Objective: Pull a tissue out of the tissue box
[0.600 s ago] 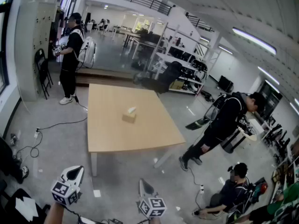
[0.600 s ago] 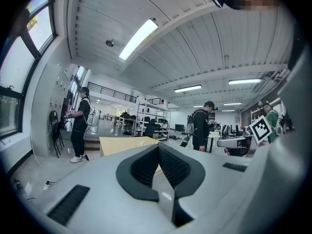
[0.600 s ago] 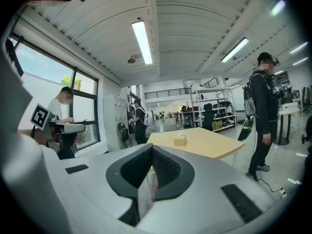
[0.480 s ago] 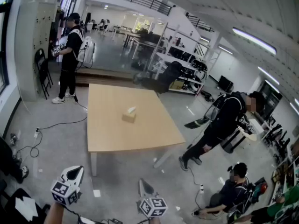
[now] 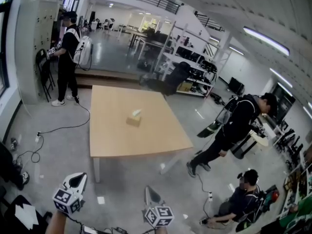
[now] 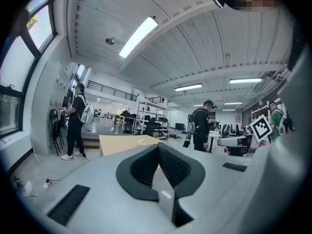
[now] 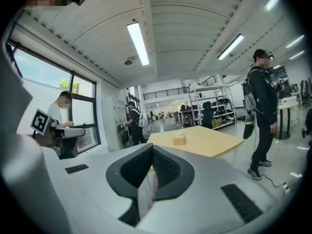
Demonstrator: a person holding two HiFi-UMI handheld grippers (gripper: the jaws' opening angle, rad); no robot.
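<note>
The tissue box (image 5: 134,121) sat near the middle of the wooden desk (image 5: 146,138), with a white tissue (image 5: 137,113) poking up from its top. Both grippers were well apart from it, low over the floor. The left gripper (image 5: 78,180) had its jaws pressed together with nothing between them, and the right gripper (image 5: 151,194) was likewise closed and empty. A person (image 5: 233,128) was mid-stride off the desk's right side.
</note>
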